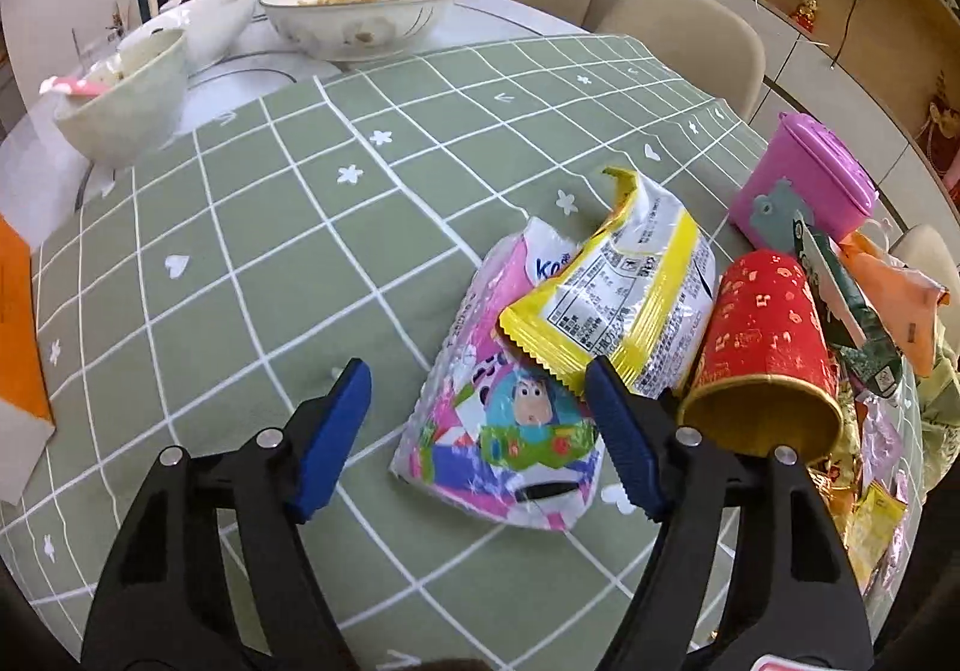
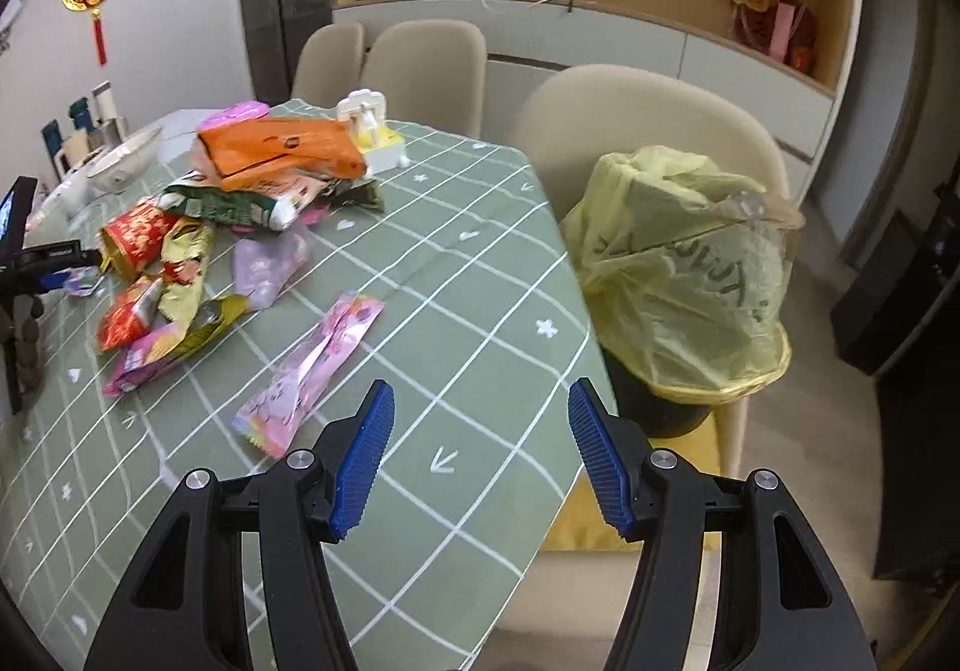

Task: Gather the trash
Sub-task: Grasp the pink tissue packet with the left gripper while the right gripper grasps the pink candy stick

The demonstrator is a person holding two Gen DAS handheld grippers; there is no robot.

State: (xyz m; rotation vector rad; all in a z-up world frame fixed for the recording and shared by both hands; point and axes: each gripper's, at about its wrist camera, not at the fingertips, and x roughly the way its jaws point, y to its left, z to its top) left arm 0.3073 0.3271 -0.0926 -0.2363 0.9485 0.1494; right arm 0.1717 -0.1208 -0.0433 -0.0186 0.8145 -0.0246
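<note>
The left gripper hangs over the green cloth with its two blue pads apart and nothing pressed between them; a cartoon packet lies in the gap, its right edge just beside the right pad. A yellow packet overlaps the far end of that cartoon packet. Just right of the cartoon packet, one red cup lies on its side, mouth toward the camera. Beyond the cup stands one purple tub, and to the cup's right is a heap of further wrappers, too jumbled to count. Far across the cloth from the cartoon packet sit three bowls; two beige chairs show past the table edge.

The right gripper is also spread wide and empty, above the cloth near its edge. One pink packet lies just left of it. Farther left of that packet is the wrapper heap, topped by one orange bag, with the red cup at its left side. Right of the pink packet, off the table, one bin lined with a yellow bag sits on a chair. Three chairs show here.
</note>
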